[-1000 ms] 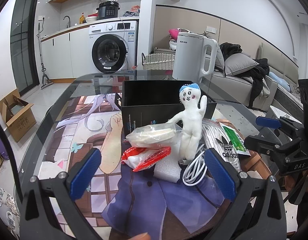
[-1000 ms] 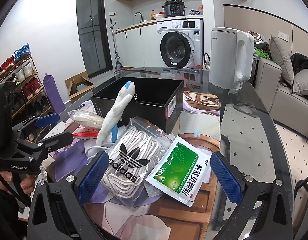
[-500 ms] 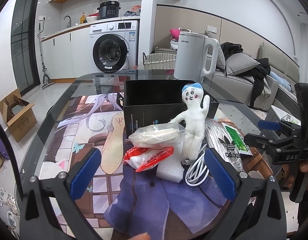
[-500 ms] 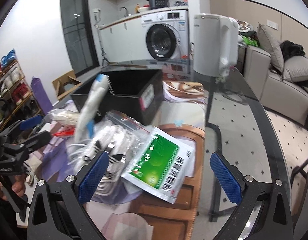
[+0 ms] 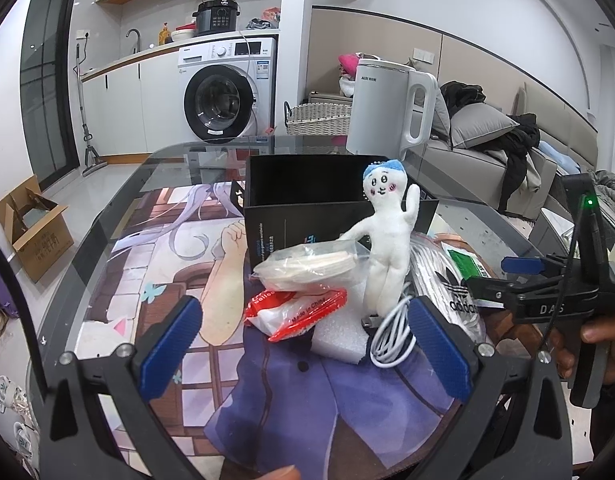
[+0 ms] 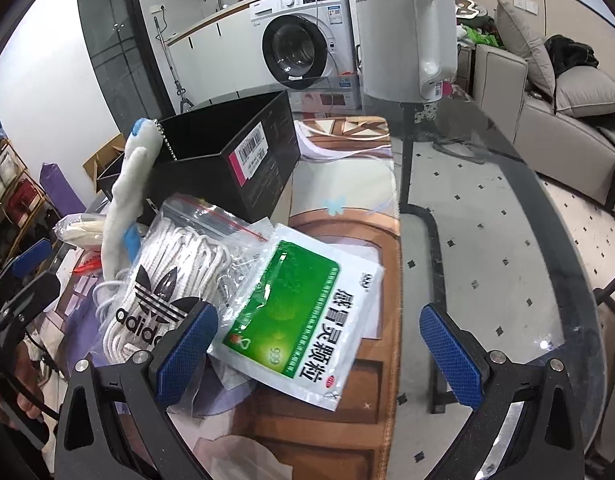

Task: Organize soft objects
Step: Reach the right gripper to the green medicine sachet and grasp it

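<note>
Hovering wide open, right gripper (image 6: pixel 319 344) sits just short of green sachet (image 6: pixel 299 312), long axis angling away leftward; left gripper (image 5: pixel 305 338) farther.

Rope bag (image 6: pixel 163 292): you read "adidas".
Green sachet (image 6: pixel 303 316): "999".
Red packet (image 5: pixel 299 312): "Made in China".
Right gripper (image 5: pixel 523 276) body: you see "DAS".

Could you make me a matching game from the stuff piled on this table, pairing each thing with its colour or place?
Things:
1. plush doll
2. medicine sachet
3. box
4. kettle

Descriptions:
A. black, open-topped
B. green and white, lying flat
C. white with a blue top, leaning upright against the box
D. pale, standing behind the box

Pairs: 1-C, 2-B, 3-A, 4-D
</note>
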Demonstrator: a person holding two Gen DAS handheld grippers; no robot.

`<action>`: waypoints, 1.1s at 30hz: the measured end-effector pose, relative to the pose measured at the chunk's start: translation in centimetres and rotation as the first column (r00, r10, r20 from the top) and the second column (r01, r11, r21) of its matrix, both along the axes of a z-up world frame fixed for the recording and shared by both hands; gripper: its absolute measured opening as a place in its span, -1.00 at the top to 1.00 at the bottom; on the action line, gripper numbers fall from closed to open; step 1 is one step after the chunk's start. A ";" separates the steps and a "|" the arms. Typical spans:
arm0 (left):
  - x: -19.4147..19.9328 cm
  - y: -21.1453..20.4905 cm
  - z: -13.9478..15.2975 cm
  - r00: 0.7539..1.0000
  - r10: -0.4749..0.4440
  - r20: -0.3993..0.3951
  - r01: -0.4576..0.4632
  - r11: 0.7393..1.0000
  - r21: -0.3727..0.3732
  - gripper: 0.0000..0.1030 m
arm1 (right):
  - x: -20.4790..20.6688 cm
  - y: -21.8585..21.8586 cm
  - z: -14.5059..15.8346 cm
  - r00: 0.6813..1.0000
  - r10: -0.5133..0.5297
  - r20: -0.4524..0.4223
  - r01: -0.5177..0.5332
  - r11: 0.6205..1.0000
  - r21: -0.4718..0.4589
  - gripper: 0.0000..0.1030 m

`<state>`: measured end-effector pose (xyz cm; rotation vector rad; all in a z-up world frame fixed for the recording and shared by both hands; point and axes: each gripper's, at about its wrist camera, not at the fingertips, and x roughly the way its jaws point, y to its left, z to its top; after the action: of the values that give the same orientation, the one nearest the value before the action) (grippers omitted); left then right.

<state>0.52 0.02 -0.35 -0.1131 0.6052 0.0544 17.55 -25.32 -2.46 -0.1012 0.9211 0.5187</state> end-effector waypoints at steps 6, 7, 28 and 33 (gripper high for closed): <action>0.0 0.0 0.0 1.000 -0.001 -0.002 0.001 1.000 -0.001 -1.00 | -0.1 -0.5 -0.2 1.000 -0.002 0.008 0.003 0.995 -0.100 -0.99; 0.0 0.0 0.0 1.000 -0.001 -0.002 0.001 1.000 0.000 -1.00 | -0.1 -0.7 0.0 1.000 -0.005 0.016 0.007 0.994 -0.110 -0.99; 0.0 0.1 -0.2 1.000 -0.002 -0.005 0.002 1.000 -0.002 -1.00 | -0.4 -0.9 -0.5 0.999 0.047 0.026 -0.046 0.998 -0.031 -0.58; 0.0 0.0 -0.2 1.000 -0.003 -0.006 0.003 1.000 -0.003 -1.00 | -0.4 -1.0 -0.4 0.998 0.059 0.036 -0.058 0.998 -0.024 -0.37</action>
<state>0.53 0.06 -0.54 -0.1148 0.6111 0.0515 17.13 -26.27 -2.86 -0.1585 0.8900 0.5587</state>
